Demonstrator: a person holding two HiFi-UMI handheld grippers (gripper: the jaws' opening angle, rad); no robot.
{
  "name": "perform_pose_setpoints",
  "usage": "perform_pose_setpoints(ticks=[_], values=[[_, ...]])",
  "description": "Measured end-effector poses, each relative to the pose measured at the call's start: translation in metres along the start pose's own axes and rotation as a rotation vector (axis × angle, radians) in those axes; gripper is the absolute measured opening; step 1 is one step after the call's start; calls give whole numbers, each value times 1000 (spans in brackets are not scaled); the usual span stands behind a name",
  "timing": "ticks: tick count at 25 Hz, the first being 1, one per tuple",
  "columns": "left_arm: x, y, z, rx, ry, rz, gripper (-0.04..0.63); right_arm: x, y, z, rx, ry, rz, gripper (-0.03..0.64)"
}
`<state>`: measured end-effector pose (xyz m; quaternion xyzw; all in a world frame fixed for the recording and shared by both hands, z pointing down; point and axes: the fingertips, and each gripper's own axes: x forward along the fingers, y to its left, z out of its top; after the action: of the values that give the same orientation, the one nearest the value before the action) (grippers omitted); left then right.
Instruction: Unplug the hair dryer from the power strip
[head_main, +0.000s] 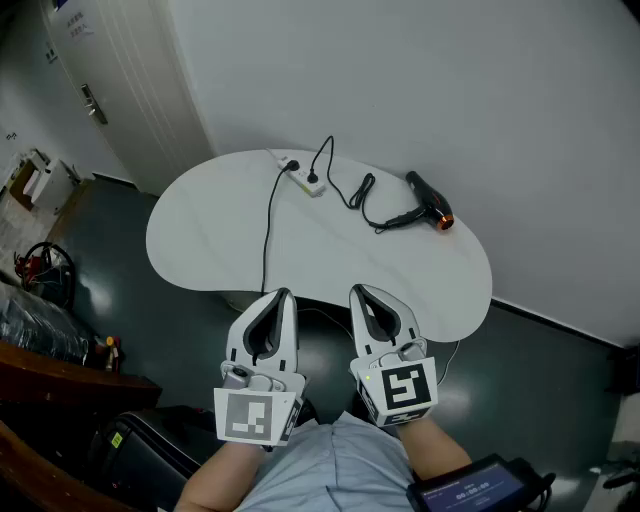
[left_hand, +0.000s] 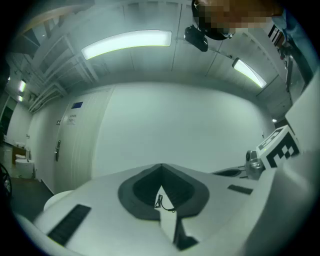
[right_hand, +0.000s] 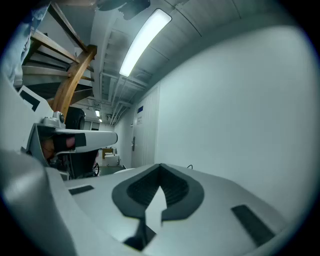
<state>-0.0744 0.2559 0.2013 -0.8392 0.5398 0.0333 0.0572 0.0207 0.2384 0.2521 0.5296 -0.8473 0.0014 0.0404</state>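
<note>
Both grippers are idling short of the table's near edge, pointing roughly level toward the wall. We're holding the left gripper clenched and empty: in the left gripper view its jaws are meeting at the tips with nothing between the pads. The right gripper is doing the same, with its jaws pressed together and nothing gripped in the right gripper view. The two are sitting side by side, apart from each other and not touching anything on the table.

The hair dryer is lying on its side at the far right of the white table, orange end toward the right edge. Its black cord is looping left and arching up into the plug, which is still sitting in the white power strip at the far edge by the wall. The strip's own cable is running down across the tabletop toward us and dropping off the near edge just left of the left gripper.
</note>
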Motion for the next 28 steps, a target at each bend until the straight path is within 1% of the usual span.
perform_pose_setpoints(ticks=[7,11,13,14,16,17,19,20,22,24,28], values=[[-9,12,-4,-3,0,2,-2,6,12,-6,15,-9,-10,0],[-12,32,3,-77,-11,25,-2,19,28,5,41,-50,7,2],[-14,40,2,-105,-12,31,-2,27,31,5,47,-44,-1,2],[-15,45,1,-98,-8,32,-2,30,31,4,50,-37,-10,2],[-17,56,-5,-50,14,36,-2,37,32,3,51,-21,-21,2],[-18,61,-8,-40,24,38,-2,40,33,3,49,-15,-22,2],[-16,65,-13,-57,17,32,-2,45,35,3,45,-8,-20,2],[-13,66,-15,-51,9,22,-2,48,34,3,45,-7,-22,2],[-3,68,-19,-42,8,9,-2,55,27,3,49,-5,-30,2],[12,69,-23,-58,15,8,-2,66,16,2,49,-7,-38,2],[48,78,-34,-12,27,5,-2,99,-4,2,38,-14,-30,2]])
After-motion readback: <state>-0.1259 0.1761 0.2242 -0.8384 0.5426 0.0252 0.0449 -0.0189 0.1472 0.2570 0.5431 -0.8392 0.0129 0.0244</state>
